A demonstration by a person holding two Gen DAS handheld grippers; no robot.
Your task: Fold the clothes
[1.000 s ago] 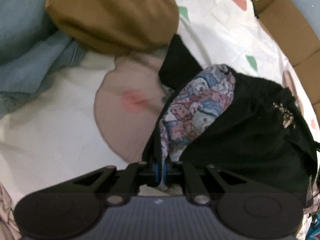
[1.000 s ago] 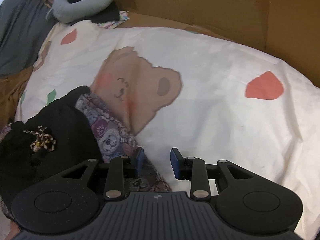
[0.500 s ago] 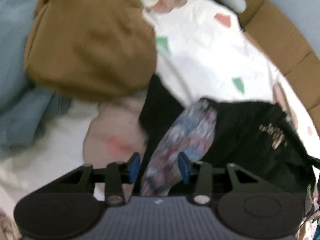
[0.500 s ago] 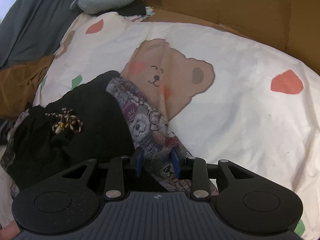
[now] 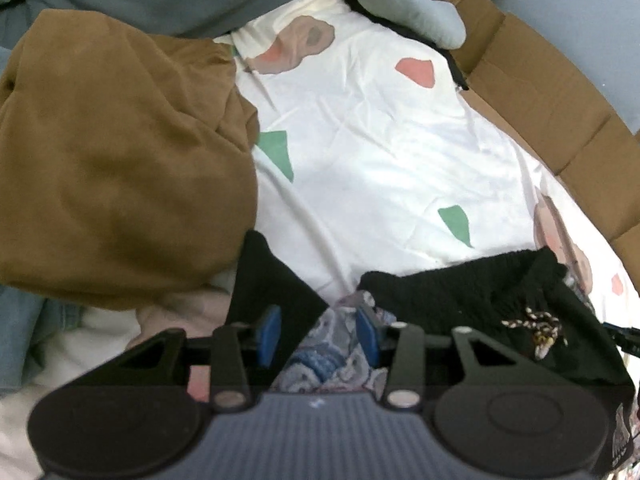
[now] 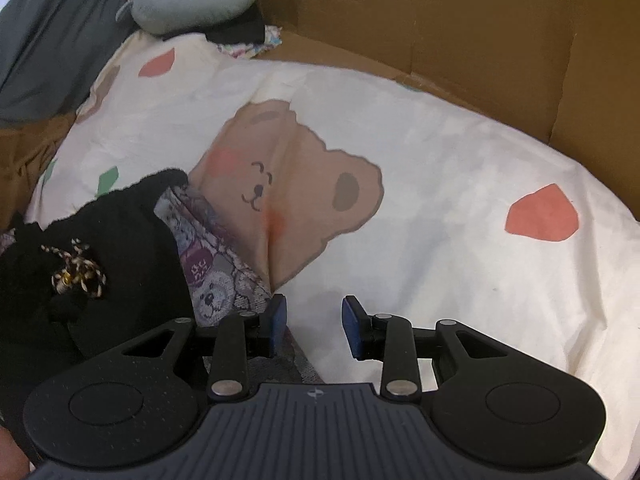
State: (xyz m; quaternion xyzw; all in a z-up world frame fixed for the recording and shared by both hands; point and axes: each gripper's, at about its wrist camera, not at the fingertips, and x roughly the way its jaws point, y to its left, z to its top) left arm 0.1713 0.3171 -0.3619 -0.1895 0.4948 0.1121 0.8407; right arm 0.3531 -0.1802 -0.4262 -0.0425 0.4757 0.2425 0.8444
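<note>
Your left gripper (image 5: pixel 318 334) has its blue pads spread, pinching nothing; the bear-print lining (image 5: pixel 326 356) of the black garment (image 5: pixel 472 312) lies in the gap beneath them, not pressed by either pad. Your right gripper (image 6: pixel 314 328) also stands parted and empty, over bare sheet (image 6: pixel 440 200), with its left pad just beside the lining's edge. The black garment, with a small striped bow (image 6: pixel 76 270), lies bunched on the near part of the bed, lining turned out along its side next to the printed bear face (image 6: pixel 288 192). A brown garment (image 5: pixel 116 160) is heaped toward the bed's left edge, touching the black one. Cardboard (image 6: pixel 440 28) lines the right edge. A grey neck pillow (image 6: pixel 192 0) sits at the far end.
</note>
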